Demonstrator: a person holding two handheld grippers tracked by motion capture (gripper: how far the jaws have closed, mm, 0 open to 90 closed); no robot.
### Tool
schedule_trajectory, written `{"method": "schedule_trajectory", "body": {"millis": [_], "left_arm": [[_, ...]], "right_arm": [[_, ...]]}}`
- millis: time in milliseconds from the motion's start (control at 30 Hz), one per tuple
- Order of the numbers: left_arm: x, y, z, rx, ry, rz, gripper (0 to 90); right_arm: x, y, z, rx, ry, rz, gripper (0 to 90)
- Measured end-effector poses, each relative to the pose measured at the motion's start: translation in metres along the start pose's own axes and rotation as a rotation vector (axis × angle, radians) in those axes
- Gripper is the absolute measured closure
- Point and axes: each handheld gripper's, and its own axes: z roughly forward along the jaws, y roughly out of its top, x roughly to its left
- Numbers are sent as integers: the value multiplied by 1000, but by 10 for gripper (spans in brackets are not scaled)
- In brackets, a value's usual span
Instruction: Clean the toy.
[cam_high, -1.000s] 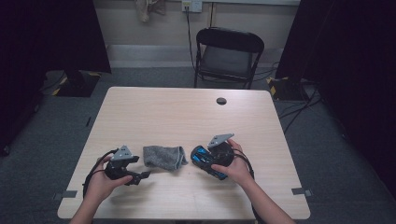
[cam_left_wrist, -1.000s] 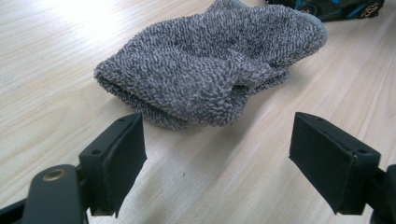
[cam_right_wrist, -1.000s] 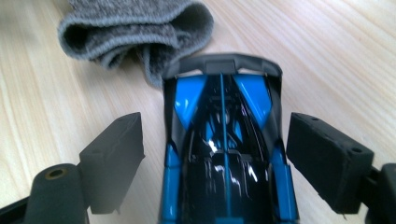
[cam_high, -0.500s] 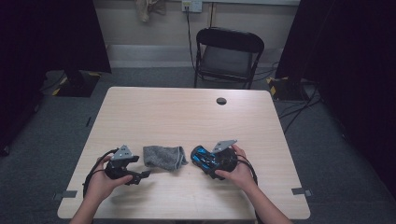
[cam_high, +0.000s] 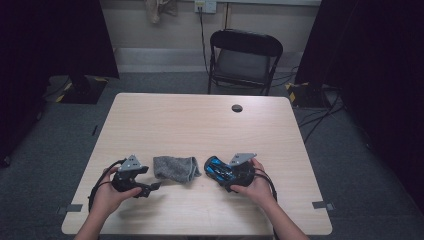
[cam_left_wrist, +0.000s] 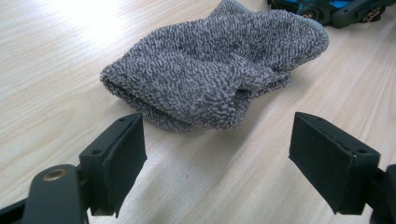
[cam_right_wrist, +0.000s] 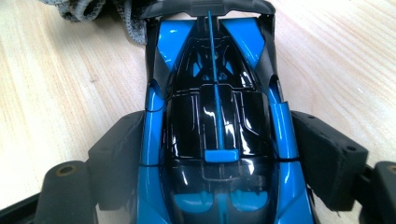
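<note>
Right tongs (cam_right_wrist: 219, 154) just closing around blue-and-black toy car (cam_right_wrist: 217, 116), pads against its flanks, on desk (cam_high: 200, 120) at 5 o'clock. Left tongs (cam_left_wrist: 233, 154) gaping, empty, grey cloth (cam_left_wrist: 219, 70) just ahead at 12 o'clock.

The toy car (cam_right_wrist: 217, 126) runs off the bottom edge; its far end hides the cloth (cam_right_wrist: 88, 11).
</note>
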Motion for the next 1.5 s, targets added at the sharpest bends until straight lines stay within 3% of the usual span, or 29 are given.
{"method": "schedule_trajectory", "body": {"millis": [300,1267,1500], "left_arm": [[1,2,-1,-7,-2,-3,183],[2,7,-6,-37,1,-9,183],[-1,17,-7,-54,1,29,183]], "right_arm": [[2,-1,0,-12,-14,12,236],[9,5,0,29,-51,52,262],[6,6,-1,29,-40,70,262]]}}
